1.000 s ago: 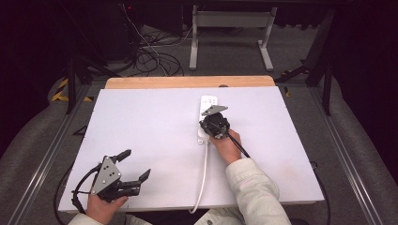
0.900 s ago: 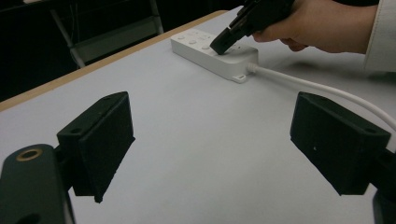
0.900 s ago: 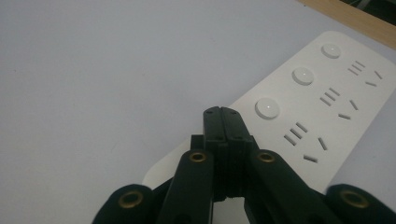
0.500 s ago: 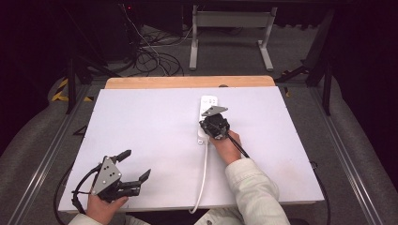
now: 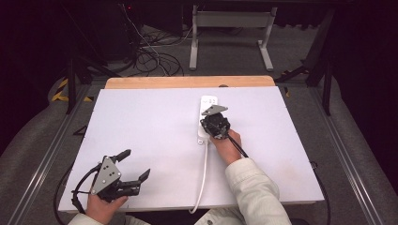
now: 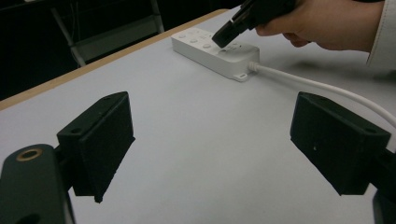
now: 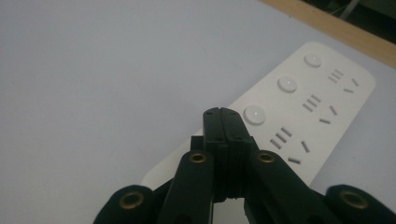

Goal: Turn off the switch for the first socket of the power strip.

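Seen from above: white surface with a wooden far edge, dark floor and cables beyond. White power strip lying flat just right of frame centre, long axis running away from the viewer, its white cord trailing down to the bottom edge. Right gripper poised over the strip's near half, jaws pressed together on nothing, tips just above or touching the strip near the closest round button; actual contact impossible to tell. Three round buttons and three socket groups visible in the right gripper view, closed jaws rising from the bottom centre. Left gripper at lower left, well apart from the strip, jaws spread wide and empty. In the left gripper view, strip at upper centre with the right gripper's tip angled down onto it.
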`<state>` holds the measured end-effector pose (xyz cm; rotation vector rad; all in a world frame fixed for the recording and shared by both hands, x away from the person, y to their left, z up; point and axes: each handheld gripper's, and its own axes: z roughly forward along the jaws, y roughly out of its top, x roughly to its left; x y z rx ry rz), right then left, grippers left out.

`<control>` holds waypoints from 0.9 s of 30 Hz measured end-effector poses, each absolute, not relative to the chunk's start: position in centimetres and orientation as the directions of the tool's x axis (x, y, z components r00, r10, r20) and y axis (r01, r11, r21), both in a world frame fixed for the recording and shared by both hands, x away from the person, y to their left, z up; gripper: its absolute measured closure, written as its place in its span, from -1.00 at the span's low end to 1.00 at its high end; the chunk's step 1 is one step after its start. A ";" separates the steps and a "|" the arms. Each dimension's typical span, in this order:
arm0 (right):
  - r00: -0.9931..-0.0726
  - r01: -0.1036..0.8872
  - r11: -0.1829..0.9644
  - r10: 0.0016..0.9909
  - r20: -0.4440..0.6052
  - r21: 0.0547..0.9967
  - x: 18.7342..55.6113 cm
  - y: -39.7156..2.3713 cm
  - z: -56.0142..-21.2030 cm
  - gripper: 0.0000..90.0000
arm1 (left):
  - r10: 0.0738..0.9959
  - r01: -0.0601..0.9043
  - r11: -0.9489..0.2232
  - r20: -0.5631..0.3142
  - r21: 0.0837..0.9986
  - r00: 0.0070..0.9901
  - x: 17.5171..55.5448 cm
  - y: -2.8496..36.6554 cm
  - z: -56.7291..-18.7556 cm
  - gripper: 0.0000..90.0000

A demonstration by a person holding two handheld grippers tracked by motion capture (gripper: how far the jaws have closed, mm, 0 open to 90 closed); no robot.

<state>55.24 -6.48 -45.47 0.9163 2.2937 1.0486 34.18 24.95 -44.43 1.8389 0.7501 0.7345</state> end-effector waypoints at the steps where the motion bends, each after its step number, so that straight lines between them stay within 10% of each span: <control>1: -0.677 0.377 0.469 0.728 -0.109 0.799 55.2 -6.7 -45.1 1.00 | 0.764 0.171 -0.329 0.156 0.929 0.626 34.2 24.9 -44.4 -0.69; 27: -0.737 0.287 0.473 0.664 -0.123 0.833 53.0 -7.1 -40.5 0.95 | 0.762 0.174 -0.337 0.160 0.925 0.627 34.3 24.9 -44.5 -0.69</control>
